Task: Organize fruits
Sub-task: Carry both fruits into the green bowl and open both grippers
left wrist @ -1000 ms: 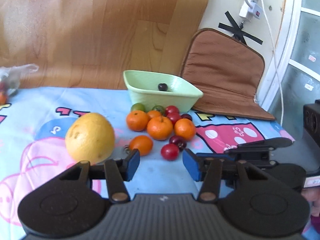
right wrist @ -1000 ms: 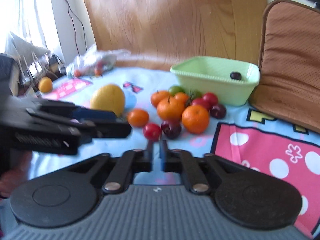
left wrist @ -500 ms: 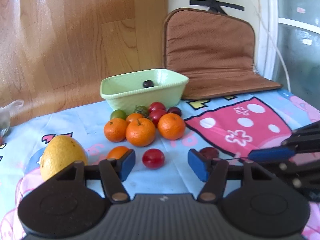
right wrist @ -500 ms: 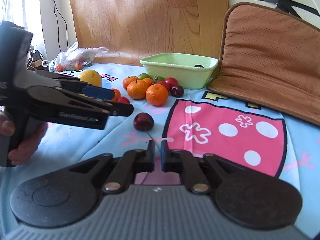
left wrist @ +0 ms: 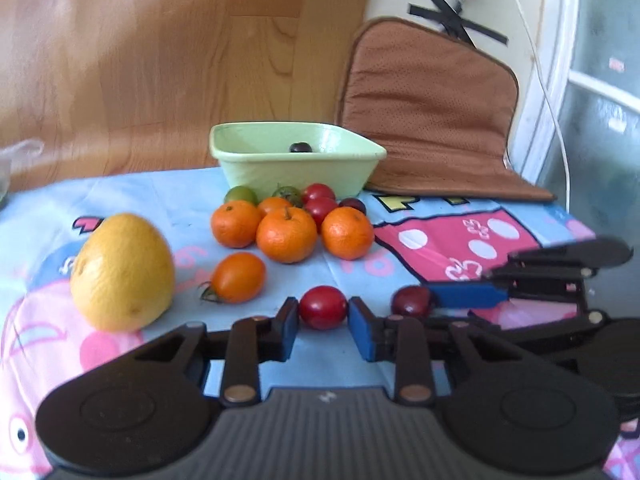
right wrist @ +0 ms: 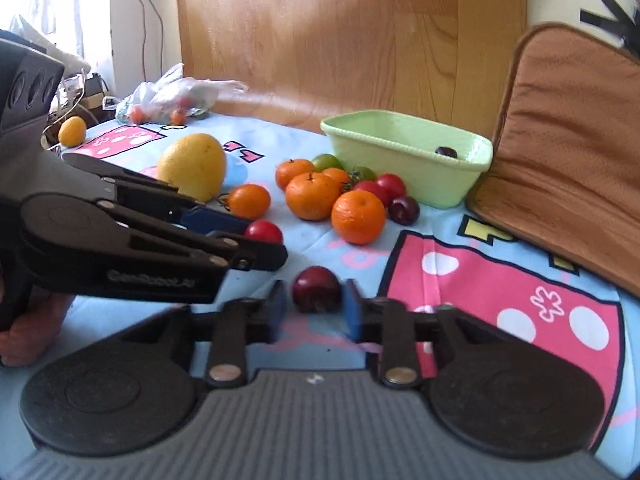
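Desk under a bright cartoon cloth, brown cushion propped at the back. Green bowl beside it, one dark plum inside. Big yellow pomelo sits left of the oranges, which cluster just in front of the bowl with small tomatoes around them. Left tool spread apart, a red tomato right between its blue pads, whether they touch it I cannot tell. Right tool also parted, a dark plum lying on the cloth between its pads, a slight gap on each side.
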`<state>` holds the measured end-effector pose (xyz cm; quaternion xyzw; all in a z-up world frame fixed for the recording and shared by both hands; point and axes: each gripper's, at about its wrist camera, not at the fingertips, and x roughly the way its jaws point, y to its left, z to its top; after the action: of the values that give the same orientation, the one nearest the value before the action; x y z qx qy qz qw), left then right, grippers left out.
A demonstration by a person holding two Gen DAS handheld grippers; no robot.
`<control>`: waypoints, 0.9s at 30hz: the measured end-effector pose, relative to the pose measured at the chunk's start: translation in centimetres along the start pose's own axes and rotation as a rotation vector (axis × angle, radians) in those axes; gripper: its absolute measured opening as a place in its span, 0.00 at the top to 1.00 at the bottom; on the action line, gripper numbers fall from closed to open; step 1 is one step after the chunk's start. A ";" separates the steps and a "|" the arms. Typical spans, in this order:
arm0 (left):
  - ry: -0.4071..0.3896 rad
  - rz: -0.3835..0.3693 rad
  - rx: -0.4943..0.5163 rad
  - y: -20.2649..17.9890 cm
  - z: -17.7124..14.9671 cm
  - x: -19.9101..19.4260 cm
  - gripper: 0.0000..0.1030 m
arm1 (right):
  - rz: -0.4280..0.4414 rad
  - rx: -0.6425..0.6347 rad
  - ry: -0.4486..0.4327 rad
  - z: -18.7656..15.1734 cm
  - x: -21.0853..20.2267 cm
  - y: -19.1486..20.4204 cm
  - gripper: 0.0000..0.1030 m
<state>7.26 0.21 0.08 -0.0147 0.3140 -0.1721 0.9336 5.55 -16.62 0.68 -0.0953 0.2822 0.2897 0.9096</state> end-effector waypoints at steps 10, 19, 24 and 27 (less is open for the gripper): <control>-0.099 -0.056 -0.062 1.1 5.5 -0.3 0.73 | 0.015 0.217 -0.117 2.3 -1.9 -4.4 0.71; -0.008 -0.010 -0.189 4.4 14.0 9.4 0.72 | -0.110 0.251 -0.225 8.3 3.6 -8.7 0.71; 0.023 0.024 -0.216 4.8 14.5 11.7 0.58 | -0.134 0.245 -0.166 7.6 7.1 -8.8 0.70; -0.016 -0.005 -0.222 5.2 14.1 9.7 0.53 | -0.108 0.291 -0.195 7.1 6.7 -9.4 0.59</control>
<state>24.43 0.81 5.08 -0.1203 0.3236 -0.1384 0.9283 18.80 -18.65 2.79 0.0508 0.2259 0.2046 0.9511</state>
